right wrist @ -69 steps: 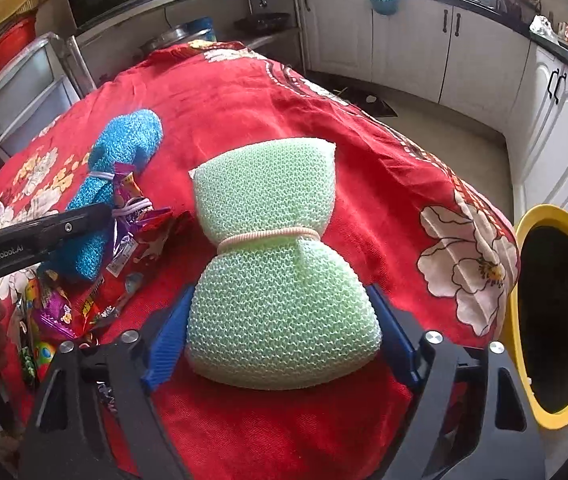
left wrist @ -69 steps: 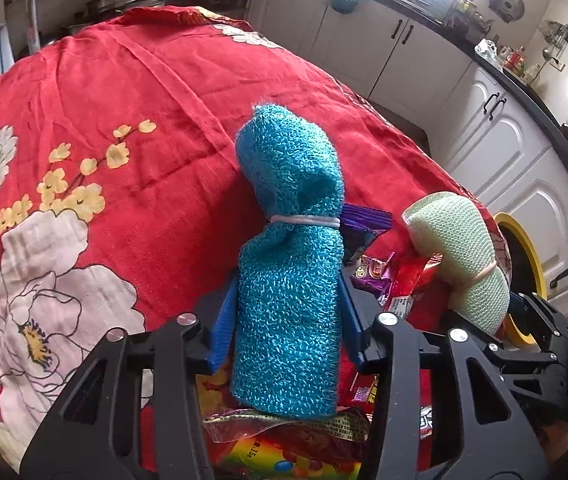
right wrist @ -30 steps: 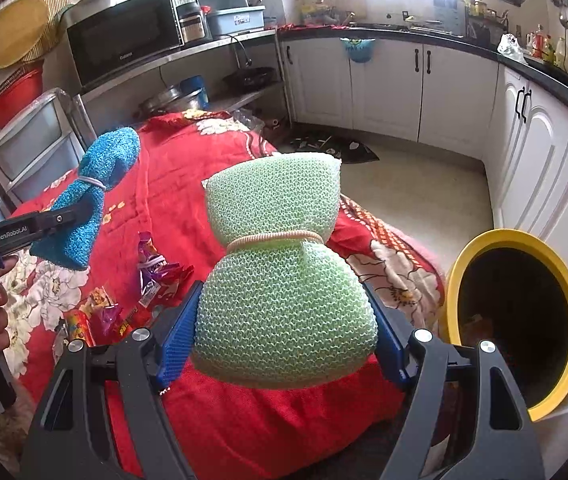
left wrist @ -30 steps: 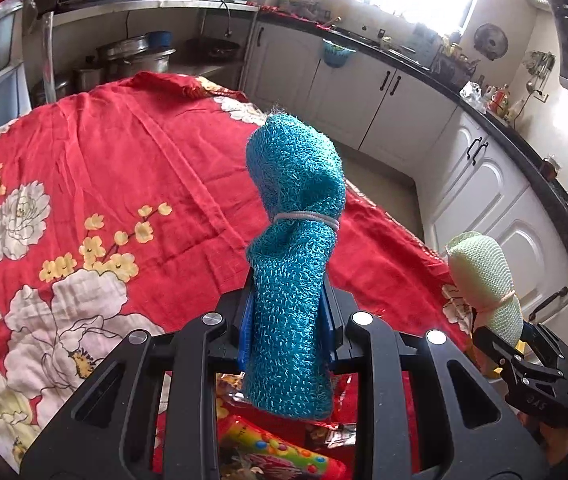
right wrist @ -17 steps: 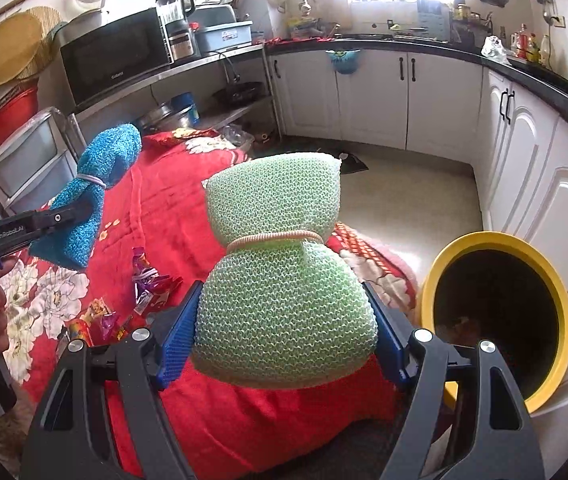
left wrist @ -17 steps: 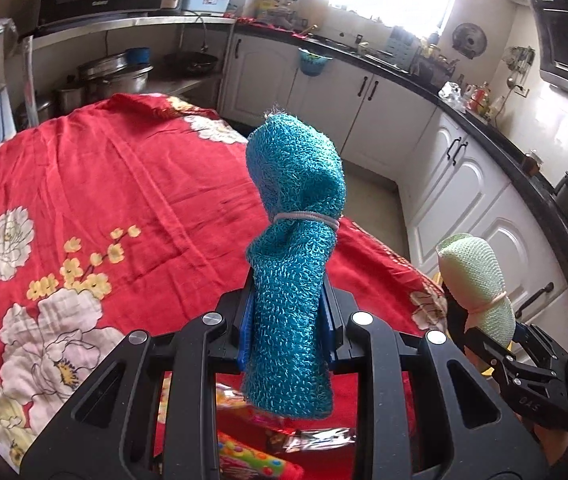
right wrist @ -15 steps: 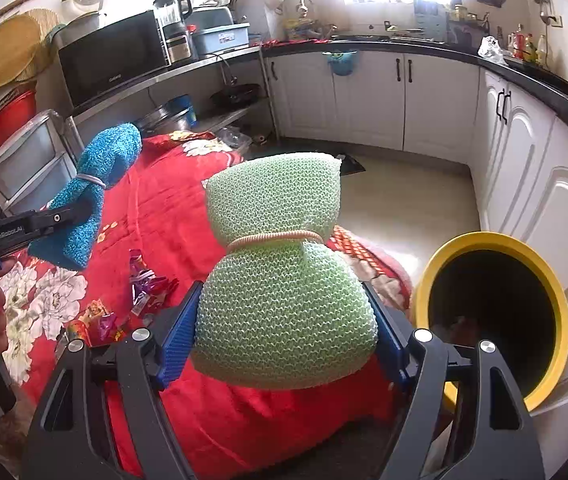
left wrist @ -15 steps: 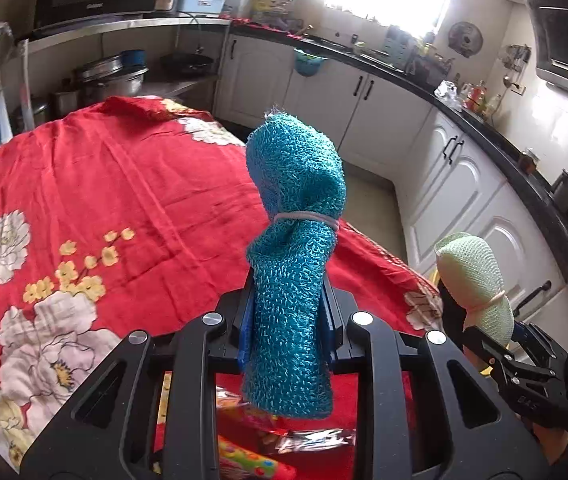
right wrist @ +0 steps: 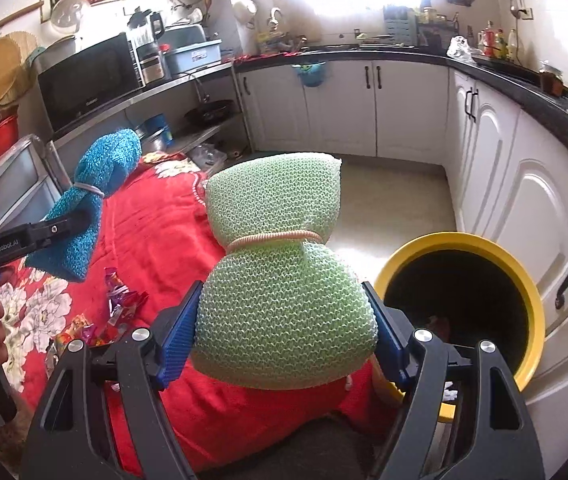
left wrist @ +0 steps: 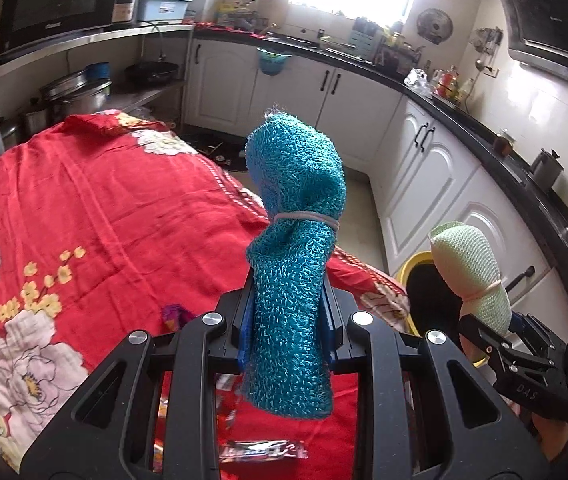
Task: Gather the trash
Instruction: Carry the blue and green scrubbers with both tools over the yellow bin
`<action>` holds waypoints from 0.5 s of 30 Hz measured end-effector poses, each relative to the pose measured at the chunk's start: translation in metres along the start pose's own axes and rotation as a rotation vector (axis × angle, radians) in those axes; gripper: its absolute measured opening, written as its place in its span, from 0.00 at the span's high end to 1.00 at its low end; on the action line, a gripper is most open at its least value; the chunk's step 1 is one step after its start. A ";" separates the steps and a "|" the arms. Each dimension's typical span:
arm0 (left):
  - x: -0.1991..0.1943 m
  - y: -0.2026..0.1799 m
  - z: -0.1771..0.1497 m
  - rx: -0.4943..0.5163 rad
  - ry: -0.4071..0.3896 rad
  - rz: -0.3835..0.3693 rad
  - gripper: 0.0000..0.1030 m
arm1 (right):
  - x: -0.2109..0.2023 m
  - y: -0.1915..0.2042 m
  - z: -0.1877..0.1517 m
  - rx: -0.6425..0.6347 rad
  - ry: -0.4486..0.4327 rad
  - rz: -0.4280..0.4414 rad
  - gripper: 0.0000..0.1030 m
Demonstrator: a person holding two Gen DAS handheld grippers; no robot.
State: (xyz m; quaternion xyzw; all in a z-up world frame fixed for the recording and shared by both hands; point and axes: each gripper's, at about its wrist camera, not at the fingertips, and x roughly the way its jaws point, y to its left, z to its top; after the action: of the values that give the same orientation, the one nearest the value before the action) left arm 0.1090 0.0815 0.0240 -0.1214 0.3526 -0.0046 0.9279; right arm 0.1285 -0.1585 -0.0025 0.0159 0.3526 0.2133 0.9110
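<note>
I counted two grippers: the left gripper (left wrist: 289, 330) and the right gripper (right wrist: 282, 334). Each one carried a single knitted cover tied with one band, so two covers in all: one blue cover (left wrist: 294, 248) and one green cover (right wrist: 280, 268). I saw one yellow-rimmed bin (right wrist: 524, 276) on the floor at the right. One red flowered cloth (right wrist: 164, 236) lay over the bench. On it, at the near left, sat several candy wrappers (right wrist: 118, 304); they overlapped too much for an exact count. One microwave (right wrist: 88, 76) stood at the far left.
</note>
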 end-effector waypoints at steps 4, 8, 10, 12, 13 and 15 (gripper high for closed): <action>0.004 -0.014 0.001 0.021 0.004 -0.018 0.81 | -0.006 -0.012 0.000 0.019 -0.011 -0.018 0.29; 0.008 -0.026 0.002 0.040 0.006 -0.035 0.81 | -0.013 -0.024 0.000 0.037 -0.021 -0.038 0.29; 0.010 -0.033 0.003 0.049 0.006 -0.043 0.81 | -0.017 -0.031 -0.001 0.048 -0.029 -0.051 0.29; 0.012 -0.040 0.005 0.059 0.008 -0.054 0.81 | -0.021 -0.038 -0.001 0.057 -0.037 -0.064 0.29; 0.013 -0.044 0.005 0.063 0.008 -0.057 0.81 | -0.023 -0.041 -0.001 0.062 -0.040 -0.070 0.29; 0.015 -0.051 0.006 0.072 0.007 -0.068 0.81 | -0.026 -0.047 -0.001 0.072 -0.048 -0.083 0.29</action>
State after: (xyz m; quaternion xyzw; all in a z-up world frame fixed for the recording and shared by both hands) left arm 0.1277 0.0317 0.0305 -0.0998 0.3510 -0.0494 0.9297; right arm 0.1284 -0.2120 0.0046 0.0393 0.3385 0.1622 0.9260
